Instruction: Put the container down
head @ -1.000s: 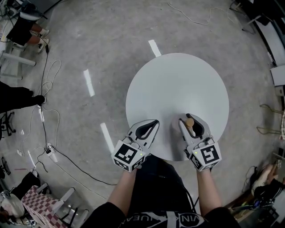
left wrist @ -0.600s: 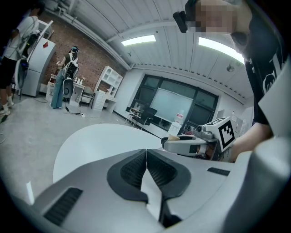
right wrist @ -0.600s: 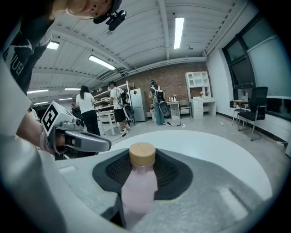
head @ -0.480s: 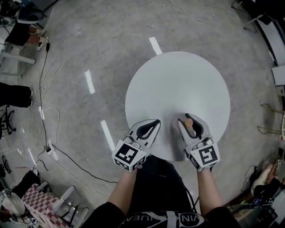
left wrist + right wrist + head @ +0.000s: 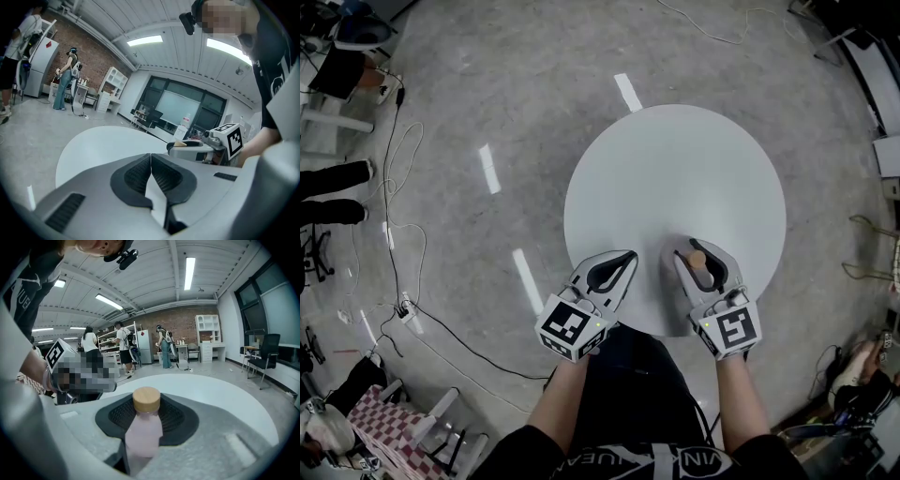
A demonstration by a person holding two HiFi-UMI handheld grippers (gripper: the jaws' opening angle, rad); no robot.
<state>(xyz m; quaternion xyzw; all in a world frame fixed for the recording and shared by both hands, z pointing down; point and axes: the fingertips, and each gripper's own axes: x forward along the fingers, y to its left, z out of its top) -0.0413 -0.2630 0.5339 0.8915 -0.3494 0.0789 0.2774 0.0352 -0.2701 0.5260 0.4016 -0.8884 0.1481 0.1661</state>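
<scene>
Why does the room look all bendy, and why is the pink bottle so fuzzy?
Right gripper view: the wide lens curves the white table and ceiling; the pink bottle is too close to the camera, so it blurs. Left gripper view: same bending, dark corners. Head view: sharp, soft even light.

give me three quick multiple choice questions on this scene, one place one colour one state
1. Where is the bottle? A on the floor; B between the right gripper's fingers; C on a chair.
2. What colour is its cap? A tan; B blue; C black.
3. How are the left gripper's fingers? A wide apart; B clamped on a cup; C shut together, empty.
Answers: B, the right gripper view shows the pads pressing on the pink body; A, the cap looks like light wood; C, the pads meet with nothing between them.
</scene>
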